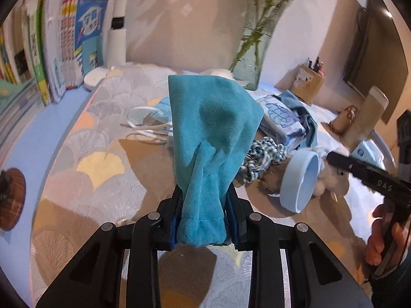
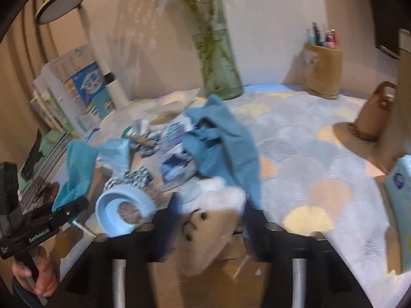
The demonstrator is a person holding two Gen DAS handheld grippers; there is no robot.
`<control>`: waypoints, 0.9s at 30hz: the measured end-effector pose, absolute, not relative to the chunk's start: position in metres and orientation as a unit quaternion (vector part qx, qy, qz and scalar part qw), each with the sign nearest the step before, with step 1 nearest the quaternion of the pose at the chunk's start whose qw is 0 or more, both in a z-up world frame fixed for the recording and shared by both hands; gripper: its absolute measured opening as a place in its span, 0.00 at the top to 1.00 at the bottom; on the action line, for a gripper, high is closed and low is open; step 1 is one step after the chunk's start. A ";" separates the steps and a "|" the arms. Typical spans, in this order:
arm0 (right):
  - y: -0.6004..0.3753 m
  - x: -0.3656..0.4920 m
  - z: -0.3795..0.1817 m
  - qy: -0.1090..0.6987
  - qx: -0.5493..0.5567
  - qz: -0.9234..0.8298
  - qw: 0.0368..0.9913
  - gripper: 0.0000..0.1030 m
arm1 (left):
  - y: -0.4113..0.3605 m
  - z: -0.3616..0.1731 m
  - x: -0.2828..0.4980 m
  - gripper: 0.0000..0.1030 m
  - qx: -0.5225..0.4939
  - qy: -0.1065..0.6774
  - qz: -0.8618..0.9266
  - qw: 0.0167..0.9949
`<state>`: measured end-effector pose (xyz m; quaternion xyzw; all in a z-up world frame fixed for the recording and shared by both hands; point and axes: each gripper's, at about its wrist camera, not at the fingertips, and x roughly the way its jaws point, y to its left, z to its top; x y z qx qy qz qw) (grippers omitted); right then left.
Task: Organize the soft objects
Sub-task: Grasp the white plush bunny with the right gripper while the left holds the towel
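A patterned cloth (image 2: 321,154) with fan shapes in grey, yellow and peach covers the table. A glass vase (image 2: 221,71) holding green stems stands at the far edge, against the wall. Right of it sits a tan pen pot (image 2: 322,70) with pens upright inside. Books (image 1: 64,38) stand in a row along the far left, spines and covers facing the table. A white lamp (image 2: 61,3) with a round head rises beside the books; its round base (image 1: 95,77) rests on the cloth. A small brown bag (image 2: 375,113) stands at the right. A blue tissue pack (image 2: 399,192) lies at the near right edge.
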<state>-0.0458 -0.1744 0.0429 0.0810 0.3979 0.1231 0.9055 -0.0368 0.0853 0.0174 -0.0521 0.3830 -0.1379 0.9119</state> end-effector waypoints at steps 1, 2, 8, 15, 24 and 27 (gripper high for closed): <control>-0.173 -0.053 0.047 0.382 0.076 0.121 0.913 0.65 | 0.082 0.018 -0.038 0.74 -0.043 0.381 -0.143 0.912; -0.173 -0.058 0.050 0.374 0.075 0.122 0.916 0.70 | 0.082 0.018 -0.038 0.74 -0.036 0.381 -0.144 0.912; -0.205 -0.104 0.068 0.366 0.114 0.099 0.918 0.75 | 0.083 0.017 -0.037 0.74 -0.037 0.385 -0.146 0.911; -0.218 -0.124 0.053 0.419 0.132 0.098 0.893 0.26 | 0.079 0.018 -0.040 0.73 -0.023 0.381 -0.140 0.914; -0.142 -0.088 0.062 0.400 -0.126 0.118 0.900 0.15 | 0.085 0.019 -0.038 0.74 -0.041 0.376 -0.125 0.917; -0.131 -0.070 0.048 0.418 -0.151 0.117 0.888 0.36 | 0.085 0.017 -0.037 0.74 -0.044 0.383 -0.119 0.915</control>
